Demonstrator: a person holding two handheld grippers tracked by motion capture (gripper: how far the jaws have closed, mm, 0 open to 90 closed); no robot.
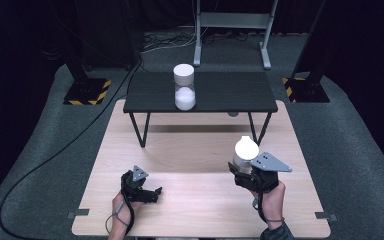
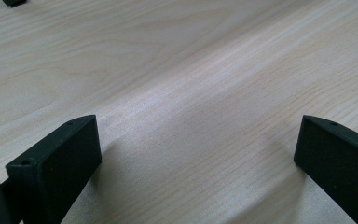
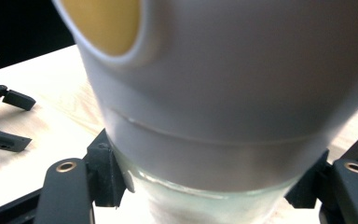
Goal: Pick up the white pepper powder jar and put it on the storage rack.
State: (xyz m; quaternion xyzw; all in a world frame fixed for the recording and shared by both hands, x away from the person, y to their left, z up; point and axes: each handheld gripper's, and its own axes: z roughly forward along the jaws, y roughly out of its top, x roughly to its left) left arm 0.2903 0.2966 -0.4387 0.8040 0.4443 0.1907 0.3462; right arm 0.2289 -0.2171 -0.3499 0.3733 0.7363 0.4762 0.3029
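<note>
Altogether two jars [image 1: 184, 87], two hand-held grippers [image 1: 152, 193]

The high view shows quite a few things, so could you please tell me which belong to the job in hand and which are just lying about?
In use:
- white-capped jar, clamped in the right gripper
- left gripper, open, nothing between its jaws
- wooden table

Apparently idle:
- second white-capped jar, on the black side table
- floor cable

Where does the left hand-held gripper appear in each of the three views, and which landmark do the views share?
High view: left hand-held gripper at lower left, jaws apart.
Left gripper view: the same gripper, its black jaws rising from both bottom corners.
Right gripper view: at the far left edge, left of the white-lidded jar.
Shared landmark: the light wooden table.
</note>
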